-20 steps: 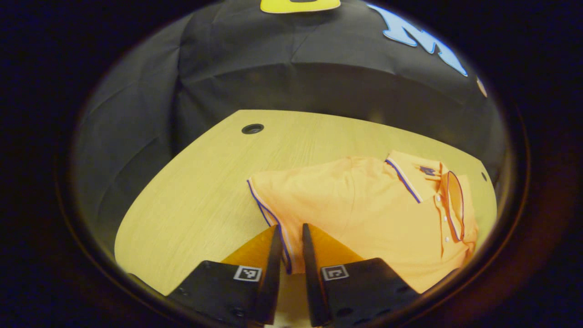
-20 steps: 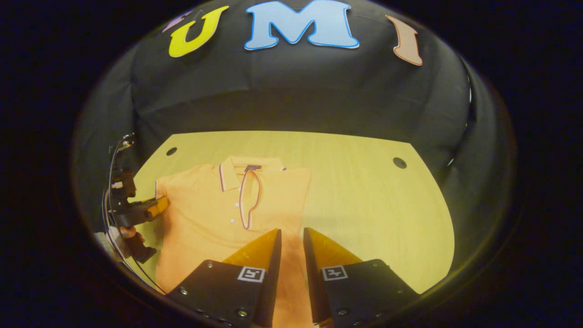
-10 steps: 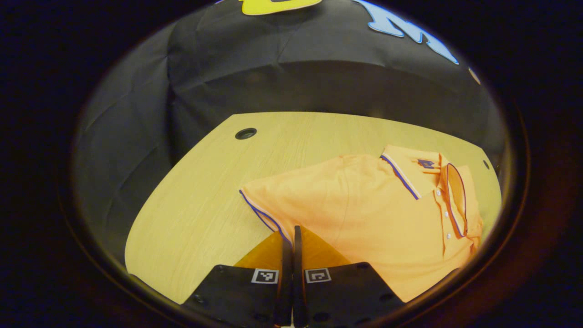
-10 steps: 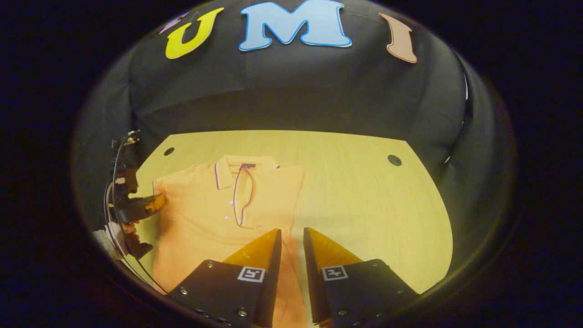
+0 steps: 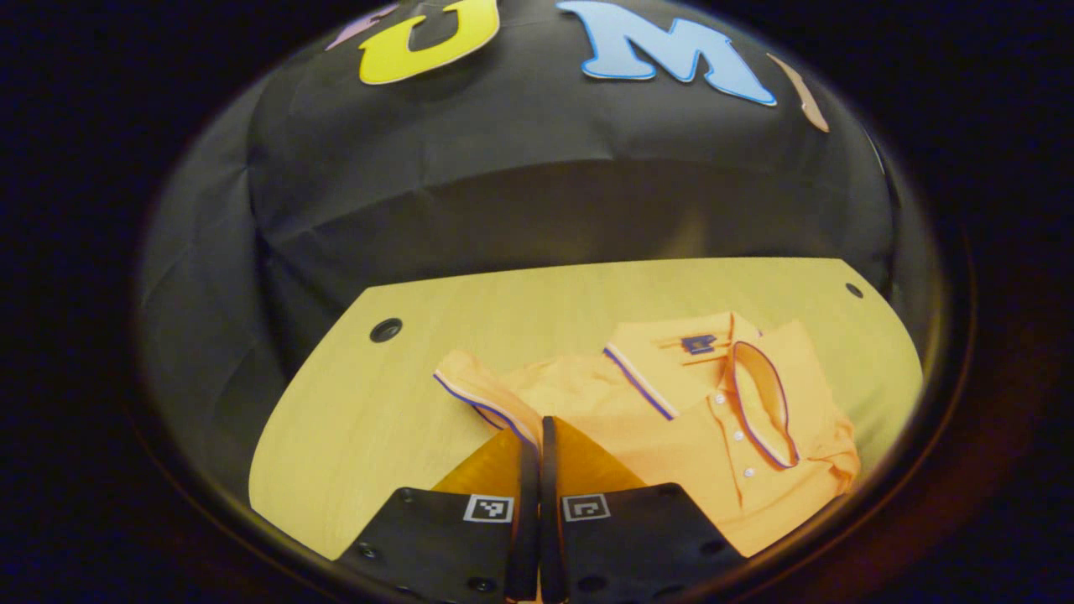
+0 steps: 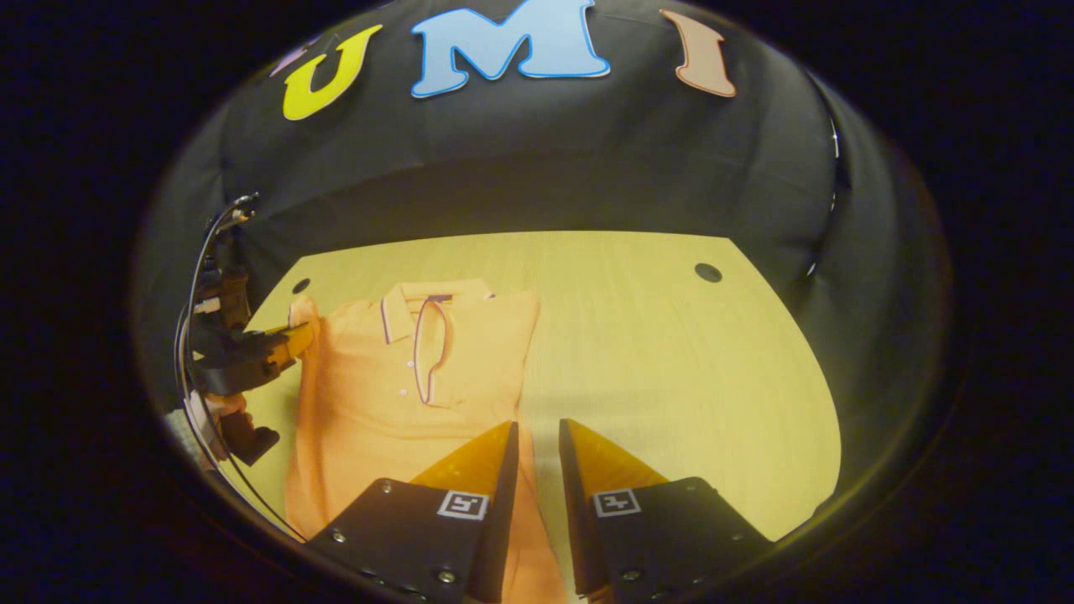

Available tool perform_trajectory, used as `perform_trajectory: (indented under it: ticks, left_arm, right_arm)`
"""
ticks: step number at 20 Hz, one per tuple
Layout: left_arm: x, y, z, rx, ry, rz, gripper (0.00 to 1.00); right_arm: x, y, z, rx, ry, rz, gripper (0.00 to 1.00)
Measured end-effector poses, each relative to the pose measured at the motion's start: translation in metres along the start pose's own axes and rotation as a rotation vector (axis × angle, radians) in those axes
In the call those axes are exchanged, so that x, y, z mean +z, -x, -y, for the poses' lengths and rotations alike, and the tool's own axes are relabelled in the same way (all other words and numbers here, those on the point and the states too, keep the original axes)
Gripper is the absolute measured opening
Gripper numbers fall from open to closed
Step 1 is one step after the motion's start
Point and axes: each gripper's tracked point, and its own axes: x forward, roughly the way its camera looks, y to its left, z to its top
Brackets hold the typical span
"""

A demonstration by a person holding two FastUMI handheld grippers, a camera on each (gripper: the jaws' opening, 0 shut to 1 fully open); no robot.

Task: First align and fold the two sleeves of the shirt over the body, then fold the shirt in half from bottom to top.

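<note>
Orange shirt (image 5: 713, 436) sleeve (image 5: 478, 394) pinched in left tool (image 5: 532, 445); right tool (image 6: 537, 453) narrowly apart

An orange shirt (image 5: 671, 428) is seen on a pale yellowish wood-grain bench (image 5: 369, 436), with dark blue piping, edged in white, run along the collar (image 5: 646, 377), the placket (image 5: 759, 403) and the sleeve (image 5: 482, 398) cuff, and small white buttons (image 5: 737, 435) set down the front. A small dark blue label (image 5: 696, 343) is shown inside the neck, and round dark holes (image 6: 707, 273) are marked near the bench's far corners. Black-and-white square patterned tags (image 6: 461, 504) are carried on the black bodies behind the tongs, and the booth's wall (image 6: 537, 168) is hung in black cloth.
</note>
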Motion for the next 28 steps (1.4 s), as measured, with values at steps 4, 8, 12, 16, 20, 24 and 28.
perform_trajectory:
  ticks: [4,8,12,16,20,24,28]
  left_arm:
    - [0.001,-0.001,0.049,-0.081,-0.057,-0.009,0.07]
    - [-0.014,-0.003,0.083,-0.149,-0.122,-0.047,0.07]
    - [-0.026,-0.006,0.102,-0.187,-0.154,-0.079,0.07]
    - [-0.03,-0.001,0.114,-0.235,-0.147,-0.091,0.33]
    - [-0.025,0.015,0.112,-0.242,-0.123,-0.087,0.7]
    - [-0.034,0.045,0.094,-0.223,-0.062,-0.102,0.79]
    - [-0.065,0.087,0.067,-0.187,-0.019,-0.156,0.92]
  right_arm:
    - [-0.005,0.004,0.015,-0.019,-0.043,0.003,0.31]
    - [-0.013,0.011,0.03,-0.04,-0.074,0.002,0.31]
    - [-0.024,0.015,0.043,-0.059,-0.101,-0.006,0.31]
    - [-0.028,0.019,0.049,-0.063,-0.121,-0.004,0.31]
    - [-0.031,0.021,0.045,-0.046,-0.117,0.0,0.31]
    - [-0.039,0.023,0.031,-0.006,-0.091,-0.012,0.31]
    - [-0.058,0.025,0.016,0.037,-0.065,-0.061,0.31]
